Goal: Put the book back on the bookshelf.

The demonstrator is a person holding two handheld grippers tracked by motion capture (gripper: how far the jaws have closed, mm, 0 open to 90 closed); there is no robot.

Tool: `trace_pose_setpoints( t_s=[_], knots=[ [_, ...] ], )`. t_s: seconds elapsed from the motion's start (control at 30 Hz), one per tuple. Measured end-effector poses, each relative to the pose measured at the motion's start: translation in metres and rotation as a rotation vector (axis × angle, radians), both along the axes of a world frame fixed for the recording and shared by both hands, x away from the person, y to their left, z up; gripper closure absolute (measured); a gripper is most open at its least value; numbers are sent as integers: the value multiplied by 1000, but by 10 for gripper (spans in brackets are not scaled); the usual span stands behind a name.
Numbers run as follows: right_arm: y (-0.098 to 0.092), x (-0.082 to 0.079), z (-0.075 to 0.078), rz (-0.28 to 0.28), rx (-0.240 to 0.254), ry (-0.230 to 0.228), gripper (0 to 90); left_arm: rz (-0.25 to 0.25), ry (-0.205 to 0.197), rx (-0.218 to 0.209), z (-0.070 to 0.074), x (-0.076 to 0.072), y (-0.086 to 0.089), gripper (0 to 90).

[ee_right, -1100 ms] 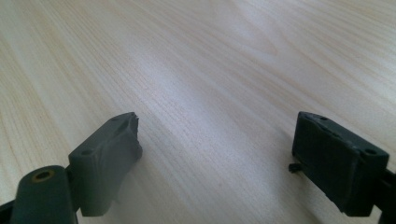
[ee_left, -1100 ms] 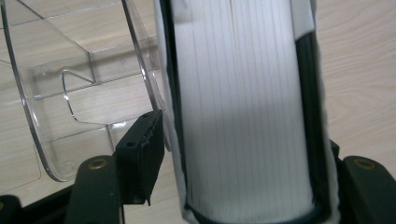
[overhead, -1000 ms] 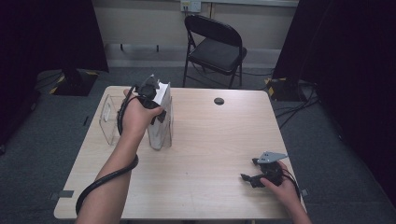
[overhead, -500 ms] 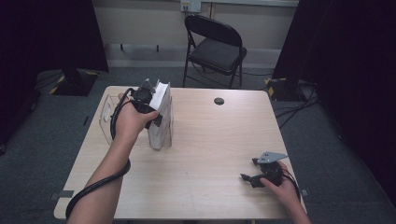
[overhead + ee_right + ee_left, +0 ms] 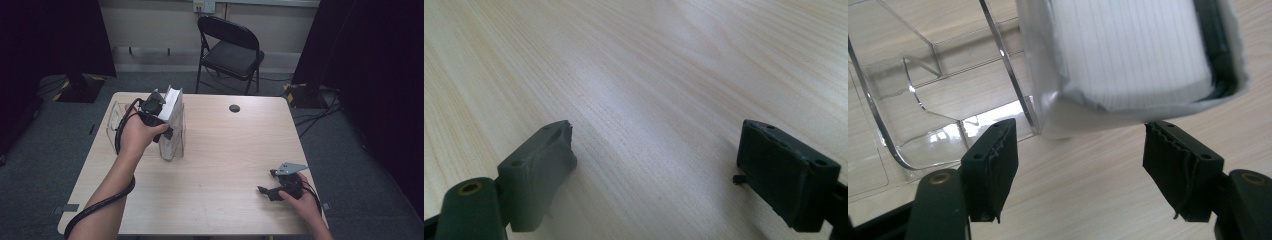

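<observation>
Since the earlier frame, the left gripper point(image 5: 167, 131) has been drawn slightly back, jaws just opened and released from the white packet point(image 5: 172, 125), which stands beside the clear holder point(image 5: 116, 116). Right gripper point(image 5: 267, 190) is rested open on the table point(image 5: 230, 150).

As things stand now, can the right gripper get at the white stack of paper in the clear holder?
Probably not without a long move. The right gripper rests open at the table's near right corner, while the white stack stands far across the table, where the left gripper already occupies that side.
</observation>
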State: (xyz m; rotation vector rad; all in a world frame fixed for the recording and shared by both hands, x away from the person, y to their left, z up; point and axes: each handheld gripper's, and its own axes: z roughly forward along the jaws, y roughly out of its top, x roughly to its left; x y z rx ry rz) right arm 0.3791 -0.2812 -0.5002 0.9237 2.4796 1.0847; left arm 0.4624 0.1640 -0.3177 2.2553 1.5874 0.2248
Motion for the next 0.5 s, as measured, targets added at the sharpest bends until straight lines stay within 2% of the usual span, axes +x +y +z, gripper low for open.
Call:
trace_pose_setpoints(
  t_s=[0.13, 0.27, 0.4, 0.5],
  knots=[
    [0, 0, 0, -1, 0, 2, 137, -18, -4, -18, -1, -2, 3, 298],
    [0, 0, 0, -2, -1, 0, 137, -27, -13, -11, -2, -6, 3, 295],
    [0, 0, 0, 0, 0, 0, 137, -50, -22, -30, -3, -12, 3, 296],
    [0, 0, 0, 1, -1, -1, 137, -55, -30, -25, -5, -16, 4, 297]
  ],
)
